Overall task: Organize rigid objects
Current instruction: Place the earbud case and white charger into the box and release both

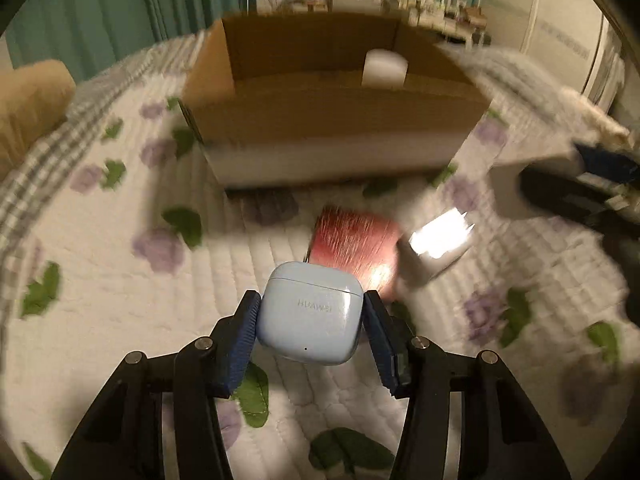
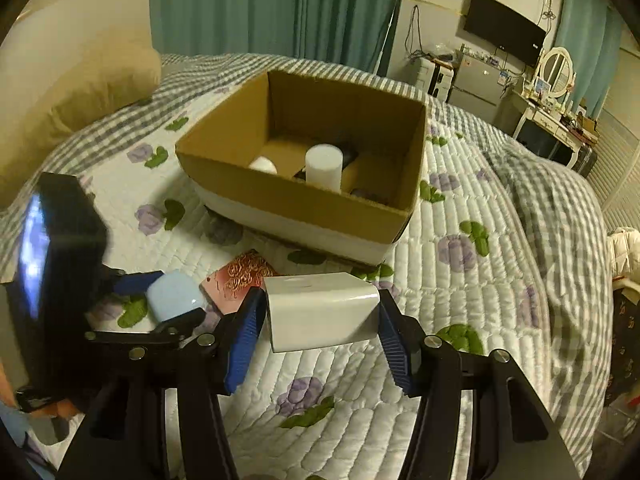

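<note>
My left gripper (image 1: 311, 312) is shut on a pale blue earbud case (image 1: 310, 314) and holds it above the quilt; the case also shows in the right wrist view (image 2: 174, 296). My right gripper (image 2: 320, 310) is shut on a white charger block (image 2: 320, 312), which appears blurred in the left wrist view (image 1: 438, 246). An open cardboard box (image 2: 304, 200) stands ahead on the bed and holds a white cylinder (image 2: 323, 166), a white rounded object (image 2: 264, 165) and dark items. A red patterned flat object (image 1: 354, 246) lies on the quilt between the grippers and the box.
The bed has a white quilt with purple flowers (image 2: 460, 252). A tan pillow (image 2: 76, 92) lies at the left. A rumpled checked blanket (image 2: 552, 200) lies at the right. Green curtains, a TV and a cluttered desk stand behind.
</note>
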### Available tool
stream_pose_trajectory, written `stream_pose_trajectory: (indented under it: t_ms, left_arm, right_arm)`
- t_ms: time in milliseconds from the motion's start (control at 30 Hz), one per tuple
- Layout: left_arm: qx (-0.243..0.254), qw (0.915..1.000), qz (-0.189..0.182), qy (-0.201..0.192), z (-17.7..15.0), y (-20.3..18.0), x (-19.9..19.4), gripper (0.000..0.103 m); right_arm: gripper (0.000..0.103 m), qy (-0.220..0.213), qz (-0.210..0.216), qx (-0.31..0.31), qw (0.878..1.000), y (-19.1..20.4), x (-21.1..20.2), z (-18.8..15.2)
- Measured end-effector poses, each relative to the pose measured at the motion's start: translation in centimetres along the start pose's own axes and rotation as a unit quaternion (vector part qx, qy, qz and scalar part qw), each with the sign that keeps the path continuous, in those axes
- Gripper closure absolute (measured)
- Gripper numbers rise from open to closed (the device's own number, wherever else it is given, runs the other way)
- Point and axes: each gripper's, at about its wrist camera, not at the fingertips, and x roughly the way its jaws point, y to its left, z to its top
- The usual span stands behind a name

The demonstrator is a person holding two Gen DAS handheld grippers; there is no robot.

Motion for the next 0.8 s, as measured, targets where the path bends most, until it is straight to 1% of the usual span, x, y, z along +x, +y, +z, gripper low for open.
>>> stream_pose_trajectory:
  t_ms: [133,233,367,500,567,633,733,800]
  left_arm:
    - [0.005,0.9985,-0.006,-0.055,3.1,0.3,-4.2,0.05]
    - [0.007,0.9954,0.005,-0.095,6.6,0.7,-6.3,0.05]
    - [0.001,0.9918,0.013,-0.127,11.5,1.3,-6.8,0.05]
    - [-0.004,0.9873,0.025,-0.157,15.8,2.1,-5.7,0.05]
    - [-0.006,0.9871,0.035,-0.156,17.6,2.4,-4.4,0.05]
    - [-0.009,0.9877,0.036,-0.152,18.9,2.7,-2.8,0.05]
    - [-0.02,0.9916,0.026,-0.125,20.3,3.3,0.0,0.05]
    - [-0.02,0.9932,0.025,-0.112,20.5,3.4,1.7,0.05]
  right_arm:
    - [0.048,-0.024,0.0,0.004,1.0,-0.6,-1.5,2.3]
    - [0.048,-0.053,-0.006,0.003,0.999,-1.2,-2.9,5.1]
    - [0.048,-0.086,-0.02,0.004,0.996,-2.0,-3.8,10.0]
    - [0.048,-0.108,-0.027,-0.002,0.994,-2.6,-2.8,13.9]
    - [0.048,-0.118,-0.031,-0.001,0.992,-3.0,-1.6,15.8]
    - [0.048,-0.118,-0.033,0.005,0.992,-3.5,0.0,17.0]
    - [0.048,-0.1,-0.036,0.013,0.994,-4.5,3.6,18.2]
    - [0.048,-0.084,-0.034,0.019,0.996,-5.1,5.7,18.3]
